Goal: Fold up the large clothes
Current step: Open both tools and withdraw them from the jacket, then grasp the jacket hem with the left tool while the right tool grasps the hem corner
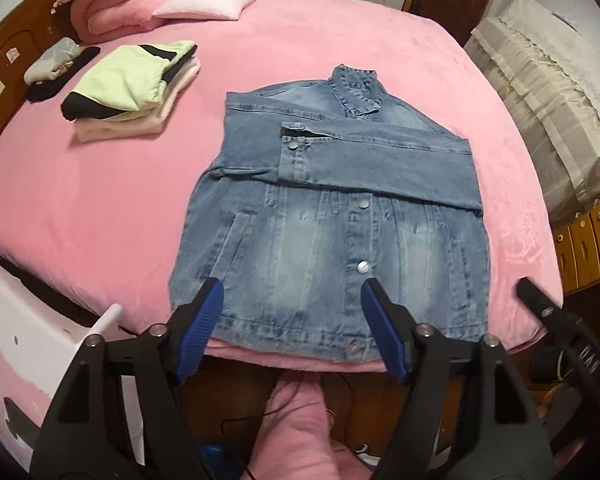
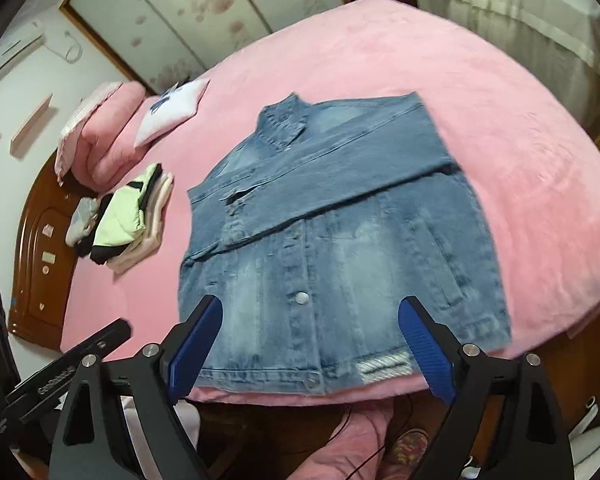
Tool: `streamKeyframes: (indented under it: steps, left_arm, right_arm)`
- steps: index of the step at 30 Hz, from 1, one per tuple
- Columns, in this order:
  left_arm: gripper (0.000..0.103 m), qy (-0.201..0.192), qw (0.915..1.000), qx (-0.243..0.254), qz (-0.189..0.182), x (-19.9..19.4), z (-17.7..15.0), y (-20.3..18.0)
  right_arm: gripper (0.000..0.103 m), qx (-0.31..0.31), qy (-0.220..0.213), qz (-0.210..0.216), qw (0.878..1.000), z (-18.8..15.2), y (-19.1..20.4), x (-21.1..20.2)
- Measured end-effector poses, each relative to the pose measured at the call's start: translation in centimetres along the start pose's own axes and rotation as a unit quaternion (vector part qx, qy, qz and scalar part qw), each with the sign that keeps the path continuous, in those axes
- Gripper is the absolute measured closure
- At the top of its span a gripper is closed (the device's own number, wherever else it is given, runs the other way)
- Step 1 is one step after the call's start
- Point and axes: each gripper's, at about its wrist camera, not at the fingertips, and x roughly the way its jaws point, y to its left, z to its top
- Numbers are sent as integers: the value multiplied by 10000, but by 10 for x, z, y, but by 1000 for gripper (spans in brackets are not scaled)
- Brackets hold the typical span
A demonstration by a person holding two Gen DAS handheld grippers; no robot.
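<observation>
Denim jacket (image 1: pixel 332 216) lies flat on pink bed (image 1: pixel 100 200), sleeves folded across. Folded clothes stack (image 1: pixel 132 88) beside it, toward wooden headboard (image 1: pixel 4 64). Left gripper (image 1: pixel 290 292) and right gripper (image 2: pixel 310 312) both spread, empty.

Both wrist cameras look steeply down from above, sharing the denim jacket (image 1: pixel 332 216) on the pink bed (image 1: pixel 100 200)

your left gripper (image 1: pixel 292 292) points steeply down, its blue-padded fingers (image 1: pixel 214 300) spread apart with nothing pinched between them. your right gripper (image 2: pixel 310 312) tilts down likewise, jaws set wider still, pads (image 2: pixel 414 320) bare. in the left view its black arm shows at the right edge.
</observation>
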Motion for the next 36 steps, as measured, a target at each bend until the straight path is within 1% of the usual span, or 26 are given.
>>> streamKeyframes:
  steps: [2,4,5,8,10,12,15,18,21,24,27,29,31,33,34,36]
  left_arm:
    - [34,29,9998,-15,172,1,-15,14]
    - [34,76,9997,-123,194,4,-28,32]
    - [34,85,9996,-180,198,6,-33,40]
    - [34,184,9989,-369,217,17,-48,68]
    - [34,346,9978,-556,121,30,-59,88]
    - [34,438,9966,-687,82,41,-66,101]
    - [34,625,9938,-920,3,64,-78,122]
    - [34,765,9902,-1167,-68,87,-83,134]
    - [34,917,9867,-1338,-21,112,-84,141]
    - [34,1073,9828,-1501,0,138,-83,143]
    - [34,1248,9798,-1555,138,161,-81,145]
    - [34,1389,9779,-1544,239,173,-79,146]
    - [34,1551,9747,-1571,358,184,-78,148]
    - [34,1727,9699,-1668,405,197,-78,153]
    - [33,1797,9675,-1740,364,204,-78,156]
    - [28,2001,9617,-1838,368,218,-80,162]
  right_arm:
    - [12,38,-204,-78,9998,-14,-14,-9]
    - [12,95,-328,-239,9991,-28,-31,-17]
    - [12,166,-368,-243,9989,-36,-43,-22]
    - [12,431,-366,-190,9982,-52,-78,-25]
    - [12,578,-297,-193,9977,-57,-102,-20]
    - [12,902,-220,-257,9954,-63,-133,-15]
    - [12,1403,-162,-398,9892,-72,-175,-6]
    - [12,1840,-26,-413,9821,-77,-213,8]
    - [13,2361,51,-433,9708,-81,-249,24]
    - [16,2683,201,-392,9623,-81,-273,44]
    - [25,3039,429,-444,9507,-83,-293,66]
    - [25,3265,555,-399,9427,-85,-306,80]
    - [27,3398,680,-459,9369,-85,-314,89]
    - [29,3379,817,-524,9362,-85,-318,98]
    - [29,3413,824,-570,9346,-85,-318,104]
    - [29,3270,989,-497,9385,-80,-317,116]
